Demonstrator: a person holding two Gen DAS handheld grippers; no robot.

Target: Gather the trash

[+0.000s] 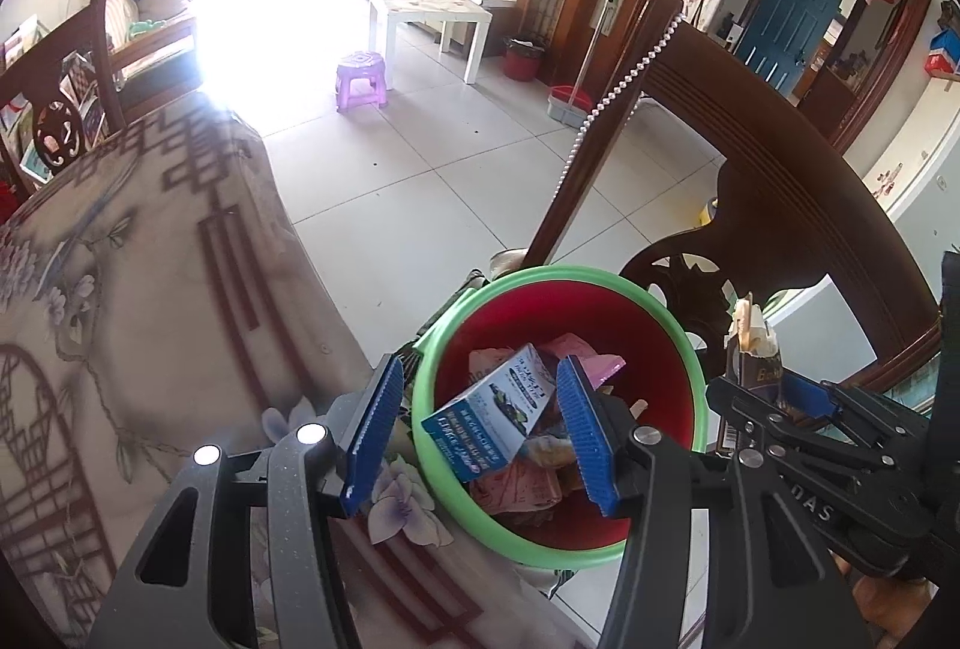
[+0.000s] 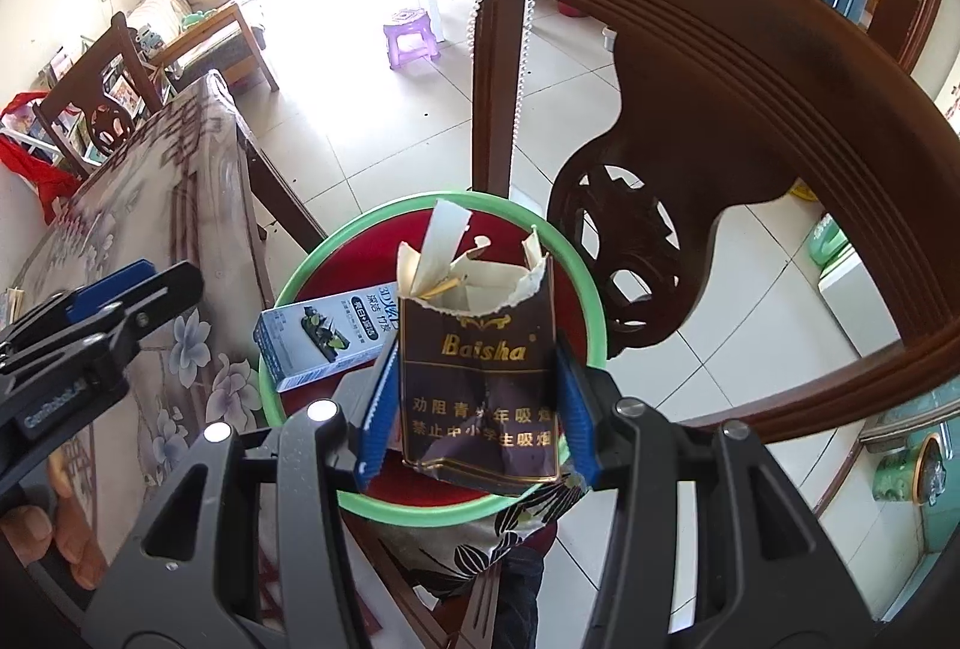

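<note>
Pinching one torn cigarette pack [image 2: 480,379], the right gripper [image 2: 477,409] hovers over one red bin [image 2: 288,289] holding one toothpaste box [image 1: 489,403]; the left gripper [image 1: 480,427] gapes empty.

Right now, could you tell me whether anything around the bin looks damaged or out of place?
Two things. The Baisha cigarette pack in the right claw is torn open on top, with ragged lining sticking up. The toothpaste box lies tilted in the trash bin, one end near the green rim, between the open left claw fingers.
</note>
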